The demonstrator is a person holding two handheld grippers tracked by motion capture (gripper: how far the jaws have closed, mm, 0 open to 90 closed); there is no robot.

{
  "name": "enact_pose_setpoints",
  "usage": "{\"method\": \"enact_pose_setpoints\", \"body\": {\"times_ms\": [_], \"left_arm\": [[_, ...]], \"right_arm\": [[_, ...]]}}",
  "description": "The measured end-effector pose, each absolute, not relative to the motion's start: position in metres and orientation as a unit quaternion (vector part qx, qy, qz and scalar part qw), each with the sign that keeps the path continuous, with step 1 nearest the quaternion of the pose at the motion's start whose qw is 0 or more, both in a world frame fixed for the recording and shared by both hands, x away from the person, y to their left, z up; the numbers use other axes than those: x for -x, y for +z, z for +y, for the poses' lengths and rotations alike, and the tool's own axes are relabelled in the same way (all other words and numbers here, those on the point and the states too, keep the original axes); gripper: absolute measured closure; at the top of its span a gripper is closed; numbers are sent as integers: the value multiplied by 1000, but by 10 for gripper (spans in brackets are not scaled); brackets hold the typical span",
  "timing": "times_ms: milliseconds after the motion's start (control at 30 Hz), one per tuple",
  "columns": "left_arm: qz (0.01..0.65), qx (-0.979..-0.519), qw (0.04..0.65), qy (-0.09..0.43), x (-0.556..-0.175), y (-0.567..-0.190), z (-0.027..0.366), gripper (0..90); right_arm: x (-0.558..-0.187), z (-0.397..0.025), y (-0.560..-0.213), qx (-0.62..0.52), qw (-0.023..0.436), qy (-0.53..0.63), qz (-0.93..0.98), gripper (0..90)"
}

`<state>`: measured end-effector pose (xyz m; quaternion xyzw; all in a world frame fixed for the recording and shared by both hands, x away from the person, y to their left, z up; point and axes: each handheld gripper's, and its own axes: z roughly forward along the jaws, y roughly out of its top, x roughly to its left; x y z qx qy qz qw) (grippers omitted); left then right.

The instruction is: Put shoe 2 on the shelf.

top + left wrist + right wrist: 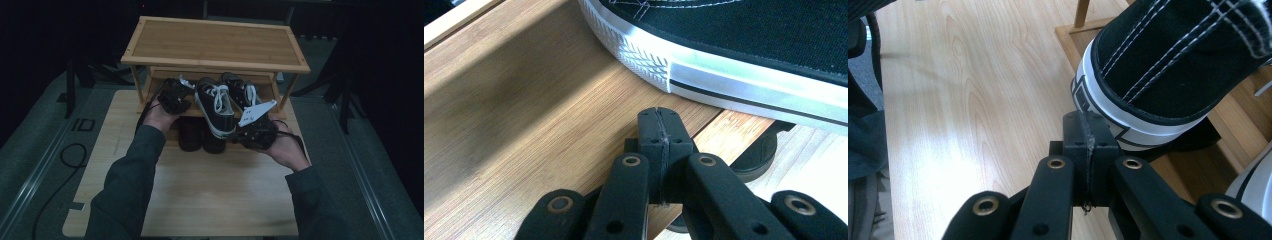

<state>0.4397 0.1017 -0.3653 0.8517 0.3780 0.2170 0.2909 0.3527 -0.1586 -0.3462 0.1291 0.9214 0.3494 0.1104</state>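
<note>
Nearest the person, the right gripper (pixel 256 131) sits at the heel of the black sneaker (pixel 216 106), jaws pressed together with nothing between them; in the right gripper view the heel lies just beyond the jaw tips, possibly touching. The left gripper (pixel 173 96), jaws likewise pressed together and empty, rests over the lower shelf (pixel 524 115) beside the sneaker's white sole. The sneaker lies on that shelf, heel overhanging its front edge. A second sneaker (pixel 239 90) lies beside it. Beyond, the bamboo rack (pixel 215 45) stands on the table (pixel 200 190).
</note>
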Motion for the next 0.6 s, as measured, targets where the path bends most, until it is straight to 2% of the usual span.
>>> {"method": "enact_pose_setpoints", "body": {"times_ms": [200, 600], "left_arm": [[382, -849, 293, 217, -439, -366, 102, 900], [395, -841, 302, 214, -438, -368, 103, 900]], "right_arm": [[-353, -156, -347, -126, 108, 357, 919, 900], [-362, -122, -350, -104, 115, 350, 924, 900]]}}
